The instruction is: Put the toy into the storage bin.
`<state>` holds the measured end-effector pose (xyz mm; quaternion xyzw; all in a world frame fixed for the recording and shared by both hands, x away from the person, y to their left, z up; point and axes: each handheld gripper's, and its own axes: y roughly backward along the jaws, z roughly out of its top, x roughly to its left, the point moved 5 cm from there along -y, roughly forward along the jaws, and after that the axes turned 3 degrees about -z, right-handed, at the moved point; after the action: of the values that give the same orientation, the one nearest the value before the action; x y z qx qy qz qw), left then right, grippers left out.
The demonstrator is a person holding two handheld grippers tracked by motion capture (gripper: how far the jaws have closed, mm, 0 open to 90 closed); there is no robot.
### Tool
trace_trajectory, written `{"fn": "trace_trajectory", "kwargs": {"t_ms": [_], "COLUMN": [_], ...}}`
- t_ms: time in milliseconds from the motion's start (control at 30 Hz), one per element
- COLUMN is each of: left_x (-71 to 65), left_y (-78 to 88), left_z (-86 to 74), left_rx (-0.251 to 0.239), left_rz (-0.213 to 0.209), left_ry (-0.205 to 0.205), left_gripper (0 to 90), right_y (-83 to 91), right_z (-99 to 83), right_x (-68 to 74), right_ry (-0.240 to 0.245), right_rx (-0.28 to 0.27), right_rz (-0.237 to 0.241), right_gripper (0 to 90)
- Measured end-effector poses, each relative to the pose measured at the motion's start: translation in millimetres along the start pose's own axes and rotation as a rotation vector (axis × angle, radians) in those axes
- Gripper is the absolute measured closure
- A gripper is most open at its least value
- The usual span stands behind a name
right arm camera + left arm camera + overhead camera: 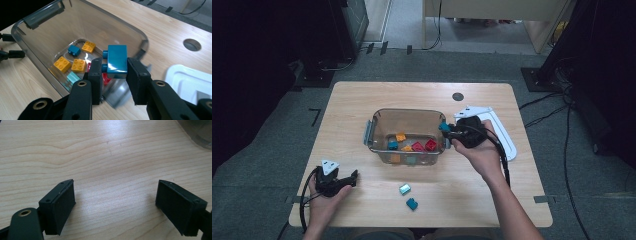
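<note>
High view looked down over the table [362, 100]; the right gripper view sat close above the bin [32, 37], shared with it.

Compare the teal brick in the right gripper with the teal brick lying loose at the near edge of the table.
The held teal brick is clamped between the right gripper's fingers at the rim of the clear bin; the loose teal brick lies on the table, untouched. The held one is off the table; the loose one rests beside a pale mint brick. Both are teal studded toy bricks.
</note>
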<state>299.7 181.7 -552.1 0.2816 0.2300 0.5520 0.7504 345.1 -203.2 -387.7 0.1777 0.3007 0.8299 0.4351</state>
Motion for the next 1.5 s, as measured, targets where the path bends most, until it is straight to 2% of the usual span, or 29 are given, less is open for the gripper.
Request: {"fn": "trace_trajectory", "kwargs": {"t_ms": [167,367,467,600,700,800,1000,1200,1367,1500], "left_x": [0.0,-0.2,-0.2,-0.2,-0.2,-0.2,-0.3,-0.4,-0.3,-0.3], "left_y": [0.0,0.0,0.1,0.1,0.1,0.0,0.0,0.0,0.1,0.1], "left_z": [0.0,-0.1,-0.2,-0.2,-0.2,-0.1,-0.2,-0.2,-0.2,-0.2], "left_rx": [0.0,-0.002,-0.001,-0.001,-0.001,-0.001,-0.001,-0.001,0.0,0.0], "left_rz": [0.0,-0.002,-0.002,-0.002,-0.003,-0.002,-0.002,-0.003,-0.003,-0.003], "left_ry": [0.0,-0.001,-0.001,-0.001,-0.001,-0.001,-0.001,0.001,-0.001,-0.001], "left_gripper": [15.6,15.7,15.7,15.7,15.7,15.7,15.7,15.6,15.7,15.6], "right_y": [-17.5,-45.9,-53.5,-50.9,-42.9,-33.0,-15.4,-2.5,-2.9,-12.5], "right_z": [8.6,7.9,6.6,6.1,4.8,0.1,-21.1,-54.4,-82.7,-105.0], "right_x": [13.5,29.2,34.1,33.6,29.4,23.5,5.1,-9.4,-6.8,7.1], "right_ry": [0.028,0.051,0.054,0.05,0.039,0.032,-0.001,-0.056,-0.087,-0.094], "right_rx": [0.026,0.071,0.086,0.081,0.066,0.055,0.059,0.071,0.081,0.1], "right_rz": [0.024,0.048,0.07,0.065,0.061,0.037,-0.04,-0.06,-0.056,-0.035], "right_gripper": [67.7,67.3,60.4,52.6,48.0,38.9,17.2,9.0,8.9,8.9]}}
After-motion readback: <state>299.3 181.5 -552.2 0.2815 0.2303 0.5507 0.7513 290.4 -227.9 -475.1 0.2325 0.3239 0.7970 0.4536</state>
